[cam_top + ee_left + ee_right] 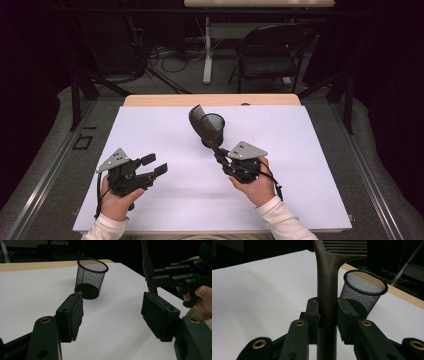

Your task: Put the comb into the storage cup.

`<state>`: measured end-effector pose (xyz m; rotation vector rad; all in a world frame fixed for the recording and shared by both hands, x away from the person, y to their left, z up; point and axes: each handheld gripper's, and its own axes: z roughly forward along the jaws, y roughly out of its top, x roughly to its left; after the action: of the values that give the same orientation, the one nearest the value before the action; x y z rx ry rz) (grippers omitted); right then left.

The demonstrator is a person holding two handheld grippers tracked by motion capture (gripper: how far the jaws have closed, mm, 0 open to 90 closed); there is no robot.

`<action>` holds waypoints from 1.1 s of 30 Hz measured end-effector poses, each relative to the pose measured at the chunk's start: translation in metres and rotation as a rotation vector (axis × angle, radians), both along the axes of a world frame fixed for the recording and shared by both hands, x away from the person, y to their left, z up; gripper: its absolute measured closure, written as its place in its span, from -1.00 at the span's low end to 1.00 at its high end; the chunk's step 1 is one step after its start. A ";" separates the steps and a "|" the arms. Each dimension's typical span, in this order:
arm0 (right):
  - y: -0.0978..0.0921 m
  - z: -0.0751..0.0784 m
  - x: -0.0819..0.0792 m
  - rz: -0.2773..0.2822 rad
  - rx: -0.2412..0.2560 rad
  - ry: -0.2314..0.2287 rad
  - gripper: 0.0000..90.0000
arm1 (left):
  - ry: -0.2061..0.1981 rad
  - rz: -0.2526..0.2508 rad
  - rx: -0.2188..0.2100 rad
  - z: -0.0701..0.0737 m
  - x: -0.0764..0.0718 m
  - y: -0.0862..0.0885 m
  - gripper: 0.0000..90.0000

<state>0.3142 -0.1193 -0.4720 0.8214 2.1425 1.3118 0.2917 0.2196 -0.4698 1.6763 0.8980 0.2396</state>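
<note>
The right claw point(328, 315) grips a dark slotted spatula point(202, 125) by its handle, head raised just beside the upright mesh cup point(214, 126) on the white table point(310, 165), not yet inside it, while the left claw point(154, 165) hovers wide open and empty

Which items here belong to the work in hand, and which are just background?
In use:
- dark slotted plastic spatula, clamped in the right gripper
- black wire-mesh cup, upright on the white table sheet

Background:
- black folding chair
- floor cables
- left gripper, open, holding nothing
</note>
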 end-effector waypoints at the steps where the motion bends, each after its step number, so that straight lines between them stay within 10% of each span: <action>1: 0.000 0.000 0.000 -0.001 0.000 -0.001 0.62 | 0.000 -0.001 0.002 0.003 0.001 -0.001 -0.24; 33: 0.009 -0.008 -0.012 0.010 -0.029 -0.084 0.62 | 0.028 -0.023 -0.031 0.039 0.022 -0.032 -0.17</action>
<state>0.3019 -0.1105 -0.4798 0.7319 2.0976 1.2942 0.3142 0.1878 -0.4305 1.6634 0.8987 0.1863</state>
